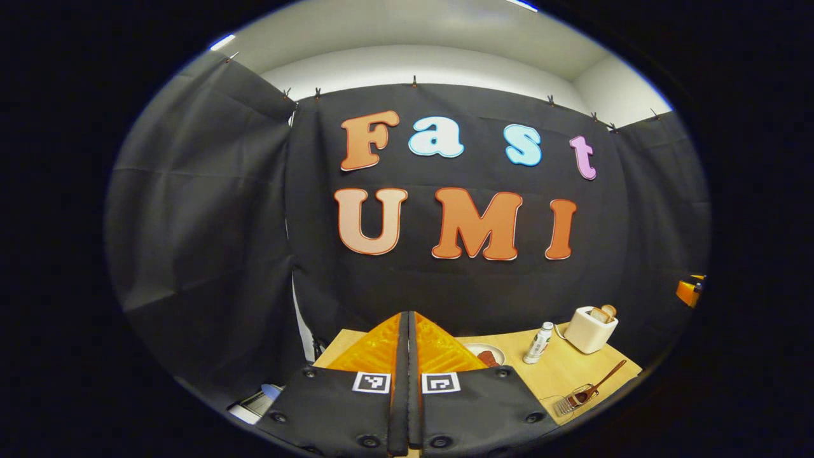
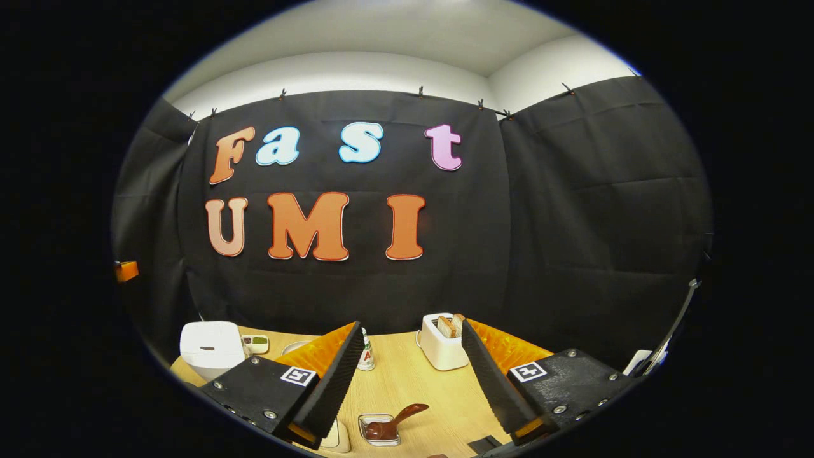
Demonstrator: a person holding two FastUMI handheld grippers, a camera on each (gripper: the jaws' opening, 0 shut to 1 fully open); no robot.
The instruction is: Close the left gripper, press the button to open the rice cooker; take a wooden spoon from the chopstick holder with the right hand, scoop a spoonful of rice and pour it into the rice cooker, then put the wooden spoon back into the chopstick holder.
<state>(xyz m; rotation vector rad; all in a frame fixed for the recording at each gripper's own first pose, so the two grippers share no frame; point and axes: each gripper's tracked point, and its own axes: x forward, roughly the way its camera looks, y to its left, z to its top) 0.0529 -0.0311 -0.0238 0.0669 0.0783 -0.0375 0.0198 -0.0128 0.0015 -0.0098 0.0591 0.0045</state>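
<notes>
Wooden spoon [image 2: 397, 420] rests untouched in its holder at lower centre; left hand-held gripper [image 1: 407, 337] is pressed together, right hand-held gripper [image 2: 407, 356] spread, rice cooker [image 2: 212, 348] lid down.

Both cameras sit pretty high above the light wooden table [image 2: 407, 381], looking level at the black cloth back wall, so the tabletop just squeezes into the bottom edge. The left gripper view is off to the left side, with the table's near-left corner under it. The right gripper view sits further right and catches more table. Stuff they share: the cream toaster with bread slices [image 1: 590, 329] [image 2: 443, 341], the small white bottle [image 1: 538, 343] [image 2: 365, 352], and the clear holder with the dark wooden spoon [image 1: 582, 394] [image 2: 385, 426]. Everything's small and well off from both lenses.
</notes>
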